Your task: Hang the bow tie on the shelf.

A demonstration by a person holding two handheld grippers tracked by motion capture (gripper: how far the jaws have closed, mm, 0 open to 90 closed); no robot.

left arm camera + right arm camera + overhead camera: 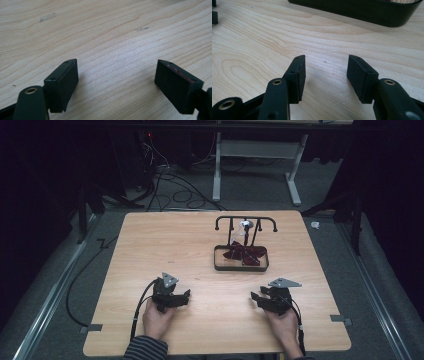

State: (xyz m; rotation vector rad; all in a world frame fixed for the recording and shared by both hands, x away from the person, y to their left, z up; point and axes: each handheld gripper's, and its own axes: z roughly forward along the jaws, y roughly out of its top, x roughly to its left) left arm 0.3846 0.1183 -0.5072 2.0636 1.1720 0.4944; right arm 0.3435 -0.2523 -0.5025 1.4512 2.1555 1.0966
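Dark red fabric, shaped like a bow or a bunched ribbon [244, 252], lies inside a shallow black tray [218, 261] on the far half of my wooden table [150, 240], a little right of centre. From the tray's back edge rises a black metal rack [245, 219] with curled ends, and a small shiny piece, too small for me to identify, hangs near its middle above the fabric.

Nearer to me, both grippers rest low over the bare wood, well apart from each other and from the tray. My left gripper [186, 295] sits at the near left, held in my left hand [156, 318], whose striped sleeve [146, 349] enters from the bottom edge. In the left gripper view its two black jaws are spread wide with nothing between them, just pale wood grain below. My right gripper [256, 297] sits at the near right in my right hand [283, 320], with a grey three-cornered plate on top. In the right gripper view its jaws are parted a moderate way, narrower than the left pair, and also grip nothing; the tray's dark wall [362, 10] runs across the top of that view, close ahead.

Beyond the table I see grey carpet [260, 190], loose black cables [170, 190], and the white legs of another table [217, 170].
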